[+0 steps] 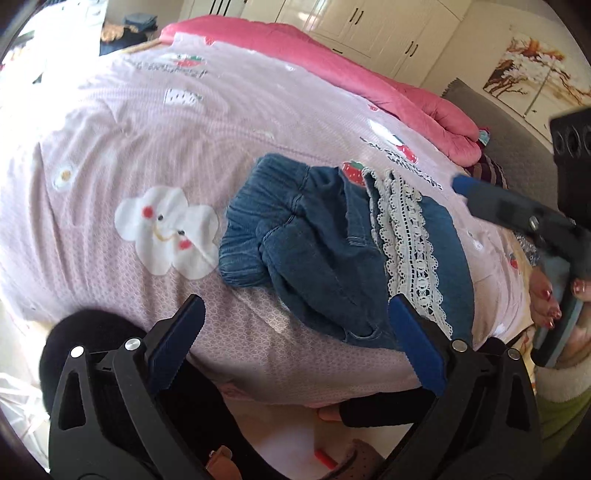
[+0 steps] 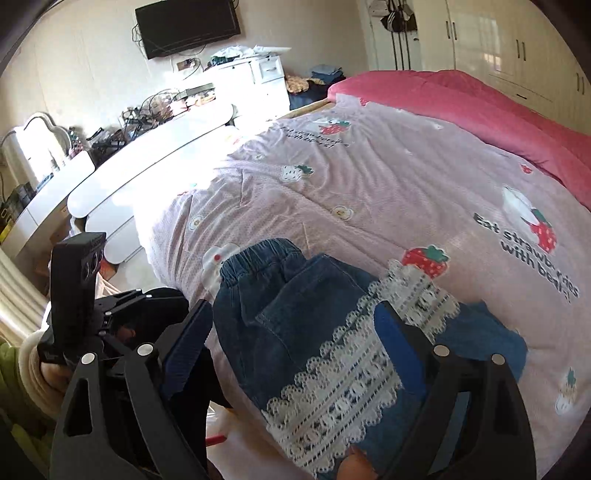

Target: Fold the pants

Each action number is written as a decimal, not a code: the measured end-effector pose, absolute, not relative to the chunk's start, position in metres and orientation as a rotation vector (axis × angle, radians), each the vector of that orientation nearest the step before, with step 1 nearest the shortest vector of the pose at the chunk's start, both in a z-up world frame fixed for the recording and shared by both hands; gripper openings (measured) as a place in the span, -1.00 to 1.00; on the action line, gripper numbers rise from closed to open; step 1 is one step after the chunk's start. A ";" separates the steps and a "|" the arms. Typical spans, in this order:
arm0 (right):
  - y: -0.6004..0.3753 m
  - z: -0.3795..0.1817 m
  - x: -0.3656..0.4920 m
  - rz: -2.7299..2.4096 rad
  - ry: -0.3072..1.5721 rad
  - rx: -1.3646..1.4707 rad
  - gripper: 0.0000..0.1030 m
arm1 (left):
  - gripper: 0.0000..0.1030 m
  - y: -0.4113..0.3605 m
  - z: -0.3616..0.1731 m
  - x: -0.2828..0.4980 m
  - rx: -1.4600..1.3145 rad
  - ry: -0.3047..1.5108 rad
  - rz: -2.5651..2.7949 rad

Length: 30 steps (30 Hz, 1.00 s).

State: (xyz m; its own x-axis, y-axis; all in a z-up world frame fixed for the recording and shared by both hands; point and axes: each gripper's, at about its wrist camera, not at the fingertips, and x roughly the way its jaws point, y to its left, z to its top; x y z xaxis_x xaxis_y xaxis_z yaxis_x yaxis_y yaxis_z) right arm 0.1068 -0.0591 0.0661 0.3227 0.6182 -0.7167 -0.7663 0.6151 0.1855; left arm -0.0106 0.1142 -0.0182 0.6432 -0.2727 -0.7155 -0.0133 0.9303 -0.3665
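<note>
One pair of denim pants (image 1: 325,254) with one band of white lace trim (image 1: 410,251). Two grippers: the left gripper (image 1: 295,343) and the right gripper (image 2: 295,354), each with two blue-padded fingers. One pink printed bedcover (image 1: 129,147), one rose quilt (image 1: 369,74). One wall-mounted television (image 2: 188,26). One framed painting (image 1: 532,70).

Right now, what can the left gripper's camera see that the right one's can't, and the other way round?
Only the left wrist view shows the framed painting, the white cloud print and the right gripper. Only the right wrist view shows the wall television and the cluttered desk. Both show the folded jeans with lace trim on the pink quilt, neither gripper holding them.
</note>
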 end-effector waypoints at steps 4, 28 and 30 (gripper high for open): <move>-0.012 0.054 0.134 0.969 0.895 -0.284 0.71 | 0.81 0.117 -0.031 -0.001 -0.434 0.882 -0.191; -0.004 0.057 0.176 1.106 0.977 -0.206 -0.46 | -0.39 0.129 -0.037 0.021 -0.673 0.797 -0.311; -0.030 0.069 0.172 1.107 0.929 -0.171 -0.46 | -0.39 0.117 -0.022 0.018 -0.617 0.766 -0.329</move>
